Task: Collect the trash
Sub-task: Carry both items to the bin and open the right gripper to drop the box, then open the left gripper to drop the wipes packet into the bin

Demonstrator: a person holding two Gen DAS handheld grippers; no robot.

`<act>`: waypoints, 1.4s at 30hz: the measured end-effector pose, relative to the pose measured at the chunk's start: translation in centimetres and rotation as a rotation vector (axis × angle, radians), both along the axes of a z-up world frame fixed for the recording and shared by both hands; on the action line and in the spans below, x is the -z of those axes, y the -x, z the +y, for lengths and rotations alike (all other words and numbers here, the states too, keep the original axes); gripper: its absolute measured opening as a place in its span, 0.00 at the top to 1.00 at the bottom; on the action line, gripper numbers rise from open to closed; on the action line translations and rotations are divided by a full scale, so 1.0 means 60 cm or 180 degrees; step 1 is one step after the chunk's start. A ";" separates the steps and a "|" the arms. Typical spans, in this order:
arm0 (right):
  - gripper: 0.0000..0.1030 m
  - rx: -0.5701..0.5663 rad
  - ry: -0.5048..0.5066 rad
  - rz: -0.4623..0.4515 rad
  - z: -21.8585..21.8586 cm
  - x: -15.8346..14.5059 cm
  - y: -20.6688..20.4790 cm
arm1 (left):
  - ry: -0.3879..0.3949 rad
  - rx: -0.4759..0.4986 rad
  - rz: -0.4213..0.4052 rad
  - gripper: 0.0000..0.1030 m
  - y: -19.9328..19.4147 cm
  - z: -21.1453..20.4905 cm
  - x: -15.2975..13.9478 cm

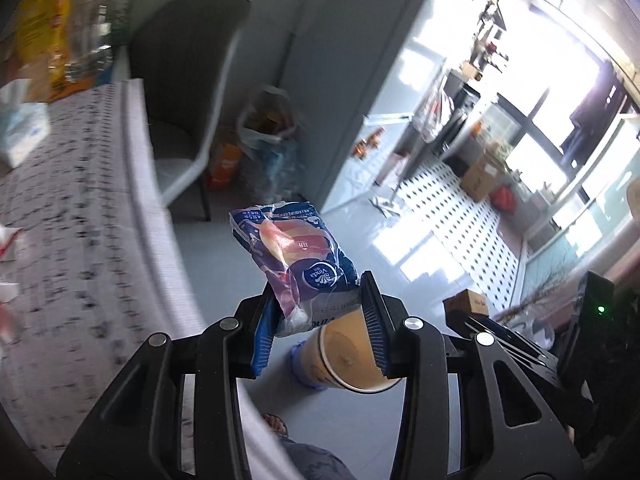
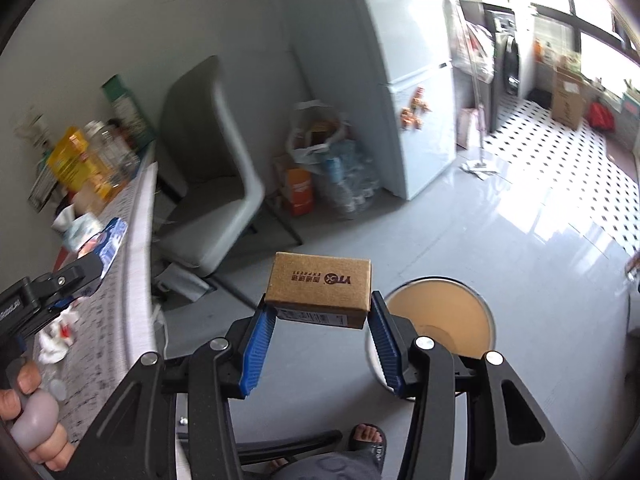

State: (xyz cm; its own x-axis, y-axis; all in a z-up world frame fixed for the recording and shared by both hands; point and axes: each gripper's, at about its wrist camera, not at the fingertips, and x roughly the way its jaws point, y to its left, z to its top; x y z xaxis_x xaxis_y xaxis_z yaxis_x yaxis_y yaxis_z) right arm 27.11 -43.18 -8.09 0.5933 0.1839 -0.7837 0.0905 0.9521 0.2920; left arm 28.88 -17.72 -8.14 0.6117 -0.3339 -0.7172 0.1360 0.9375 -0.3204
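**Q:** Tan round open bin on the pale grey tiled floor: how should both loads go in?

**A:** Centre each over the mouth, then release. The right gripper clamps a small brown cardboard box beside the bin; the left gripper pinches a blue-and-pink crinkled plastic tissue wrapper above it.

**Q:** And around them?

**A:** A patterned tablecloth-covered table, a grey chair, a white fridge.
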 end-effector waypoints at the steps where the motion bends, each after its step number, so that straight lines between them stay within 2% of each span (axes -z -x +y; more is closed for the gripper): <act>1: 0.53 0.0043 0.0009 0.0025 -0.015 0.010 -0.006 | -0.0009 0.0037 0.0020 0.61 -0.007 -0.016 0.005; 2: 0.52 0.0076 0.0038 0.0052 -0.028 0.020 -0.012 | -0.0017 0.0070 0.0041 0.61 -0.011 -0.031 0.009; 3: 0.38 0.0141 0.0079 0.0088 -0.042 0.032 -0.017 | -0.0022 0.0119 0.0069 0.61 -0.019 -0.049 0.016; 5: 0.19 0.0337 0.0114 0.0095 -0.073 0.048 -0.016 | -0.0040 0.0189 0.0121 0.61 -0.030 -0.078 0.027; 10: 0.19 0.0670 -0.0030 0.0202 -0.147 0.083 0.007 | -0.0076 0.0436 0.0258 0.61 -0.054 -0.161 0.059; 21: 0.18 0.1242 -0.0096 0.0160 -0.276 0.088 0.091 | -0.0045 0.0950 0.0579 0.59 -0.093 -0.325 0.134; 23: 0.18 0.1327 -0.0136 0.0176 -0.290 0.095 0.102 | 0.0007 0.1056 0.0605 0.48 -0.095 -0.344 0.141; 24: 0.18 0.1369 -0.0161 0.0192 -0.296 0.100 0.106 | 0.0039 0.1115 0.0627 0.29 -0.097 -0.352 0.143; 25: 0.18 0.1387 -0.0182 0.0209 -0.298 0.105 0.108 | 0.0080 0.1131 0.0618 0.19 -0.097 -0.352 0.141; 28: 0.18 0.1370 -0.0205 0.0238 -0.296 0.113 0.112 | 0.0136 0.1063 0.0545 0.16 -0.098 -0.337 0.131; 32: 0.18 0.1272 -0.0216 0.0262 -0.273 0.116 0.100 | 0.0139 0.0930 0.0525 0.16 -0.092 -0.302 0.114; 37: 0.18 0.1079 -0.0258 0.0181 -0.227 0.094 0.083 | -0.0020 0.0728 0.0311 0.15 -0.064 -0.239 0.068; 39: 0.12 0.1017 -0.0270 0.0127 -0.207 0.079 0.080 | -0.0099 0.0623 0.0261 0.15 -0.058 -0.205 0.048; 42: 0.11 0.0889 -0.0270 0.0076 -0.170 0.057 0.070 | -0.0111 0.0458 0.0139 0.15 -0.040 -0.149 0.012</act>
